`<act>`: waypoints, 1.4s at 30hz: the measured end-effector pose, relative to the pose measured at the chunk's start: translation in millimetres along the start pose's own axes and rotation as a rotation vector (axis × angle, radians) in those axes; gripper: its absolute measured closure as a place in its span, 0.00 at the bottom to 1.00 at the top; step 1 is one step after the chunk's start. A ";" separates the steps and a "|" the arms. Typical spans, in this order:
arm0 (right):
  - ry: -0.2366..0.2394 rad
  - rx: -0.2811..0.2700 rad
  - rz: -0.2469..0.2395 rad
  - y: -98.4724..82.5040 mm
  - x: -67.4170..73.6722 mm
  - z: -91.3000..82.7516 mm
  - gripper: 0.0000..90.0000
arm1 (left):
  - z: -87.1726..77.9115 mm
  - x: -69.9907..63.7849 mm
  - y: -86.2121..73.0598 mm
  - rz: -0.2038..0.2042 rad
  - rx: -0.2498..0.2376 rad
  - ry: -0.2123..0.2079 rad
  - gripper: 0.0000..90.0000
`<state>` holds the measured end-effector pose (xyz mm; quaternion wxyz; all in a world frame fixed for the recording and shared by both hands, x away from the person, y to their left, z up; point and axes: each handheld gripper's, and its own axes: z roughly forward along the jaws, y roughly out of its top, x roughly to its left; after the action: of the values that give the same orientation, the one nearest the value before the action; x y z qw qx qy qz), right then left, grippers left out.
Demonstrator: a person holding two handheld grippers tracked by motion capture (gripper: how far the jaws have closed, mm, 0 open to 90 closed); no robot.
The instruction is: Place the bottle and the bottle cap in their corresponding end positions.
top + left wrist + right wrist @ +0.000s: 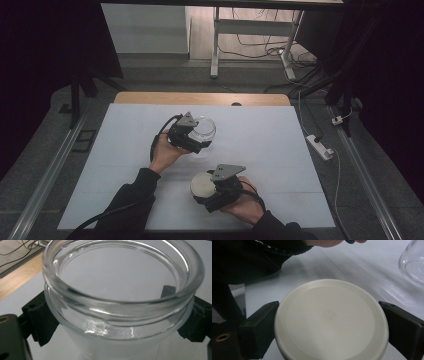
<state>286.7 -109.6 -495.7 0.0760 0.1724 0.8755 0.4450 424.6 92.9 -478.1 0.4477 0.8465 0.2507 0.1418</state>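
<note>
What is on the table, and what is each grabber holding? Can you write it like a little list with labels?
Table: white table top
Left gripper: shut on the glass jar, jaws on both sides below the rim
Glass jar: clear, open, nothing inside
Right gripper: shut on the lid, jaws at its two edges
Lid: round, cream, flat face toward the camera
Lid and jar: apart, lid not on the jar
Likely next: bring the lid to the jar mouth
</note>
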 end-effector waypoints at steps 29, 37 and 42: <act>-0.036 0.068 0.007 -18.9 -16.9 31.5 0.08 | 26.5 12.0 -16.2 -0.036 0.001 0.013 0.08; -0.037 0.100 0.006 -22.6 -18.8 40.2 0.08 | 32.8 8.5 -21.1 -0.022 0.003 0.009 0.08; -0.037 0.121 0.017 -23.1 -20.9 41.9 0.08 | 32.4 9.9 -22.7 -0.028 0.002 -0.001 0.08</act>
<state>312.7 -98.4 -539.5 0.0781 0.1922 0.8977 0.3887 441.2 86.8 -514.9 0.4488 0.8436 0.2623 0.1346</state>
